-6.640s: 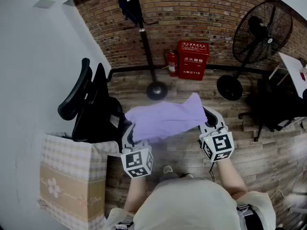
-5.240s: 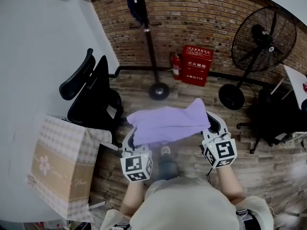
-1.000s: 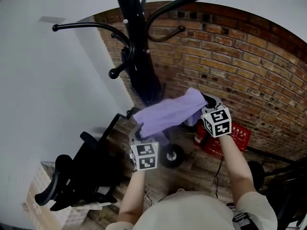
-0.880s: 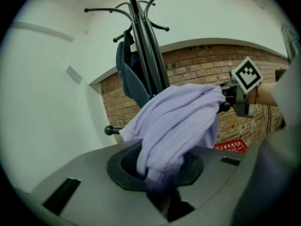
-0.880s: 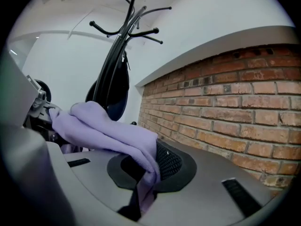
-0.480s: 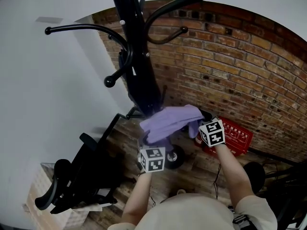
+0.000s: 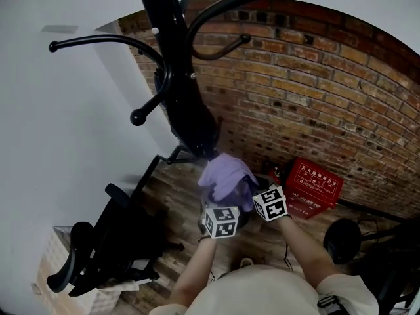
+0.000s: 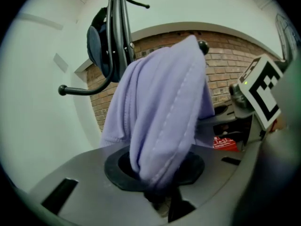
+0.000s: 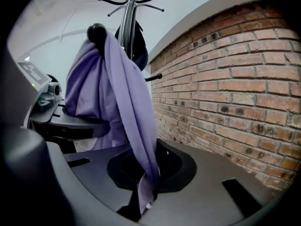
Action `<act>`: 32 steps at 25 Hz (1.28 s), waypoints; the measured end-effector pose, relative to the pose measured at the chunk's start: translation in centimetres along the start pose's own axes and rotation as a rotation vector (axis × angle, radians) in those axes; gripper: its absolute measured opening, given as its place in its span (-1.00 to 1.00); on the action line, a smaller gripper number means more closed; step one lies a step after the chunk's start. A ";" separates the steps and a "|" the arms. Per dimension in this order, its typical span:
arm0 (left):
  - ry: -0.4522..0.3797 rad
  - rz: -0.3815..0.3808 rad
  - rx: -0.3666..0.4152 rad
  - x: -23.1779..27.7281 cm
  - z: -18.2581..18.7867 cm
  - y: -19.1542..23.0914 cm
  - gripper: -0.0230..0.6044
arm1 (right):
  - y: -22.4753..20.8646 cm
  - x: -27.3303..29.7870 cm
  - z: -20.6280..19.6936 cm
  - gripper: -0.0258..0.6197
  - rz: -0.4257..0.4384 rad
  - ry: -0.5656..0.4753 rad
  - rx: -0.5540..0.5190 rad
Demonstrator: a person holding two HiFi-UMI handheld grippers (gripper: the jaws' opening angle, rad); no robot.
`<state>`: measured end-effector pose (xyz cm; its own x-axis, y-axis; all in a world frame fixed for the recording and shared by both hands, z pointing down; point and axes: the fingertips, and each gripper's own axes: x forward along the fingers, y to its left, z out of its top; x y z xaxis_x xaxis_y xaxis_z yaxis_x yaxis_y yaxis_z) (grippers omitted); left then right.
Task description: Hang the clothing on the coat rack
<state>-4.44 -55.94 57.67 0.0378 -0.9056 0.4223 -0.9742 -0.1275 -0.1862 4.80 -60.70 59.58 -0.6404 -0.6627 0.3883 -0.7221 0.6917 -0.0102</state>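
Both left claw (image 8: 160, 199), just easing open, and right claw (image 9: 141, 205) pinch garment (image 8: 160, 102) hanging vertically.

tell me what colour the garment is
The garment is light purple, clearest in the left gripper view.

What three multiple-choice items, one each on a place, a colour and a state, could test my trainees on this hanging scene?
1. Where is the purple garment? A. over a hook of the coat rack B. on the chair C. on the floor
2. What colour is the box by the brick wall? A. blue B. red C. green
3. The right gripper is: A. open, empty B. out of view C. shut on the garment
Key: A, cloth drapes the ball-tipped hook; B, the box is red; C, its jaws pinch the cloth.
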 end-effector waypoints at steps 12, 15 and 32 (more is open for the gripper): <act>-0.024 -0.106 -0.026 0.2 -0.3 -2.4 -0.61 | 5.9 0.0 -0.9 -0.86 0.056 -0.024 0.047; -0.025 -0.113 -0.022 -0.4 -0.6 -2.5 -0.51 | 5.6 -0.5 -0.9 -0.85 0.037 -0.032 0.047; -0.094 -0.139 -0.118 -12.3 -2.2 -0.9 -0.14 | 8.6 -12.0 -0.6 -0.43 -0.099 -0.138 0.096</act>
<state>-4.48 -43.80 54.65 0.1887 -0.9173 0.3507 -0.9774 -0.2102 -0.0241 6.47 -46.59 55.40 -0.5897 -0.7639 0.2620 -0.8010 0.5948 -0.0686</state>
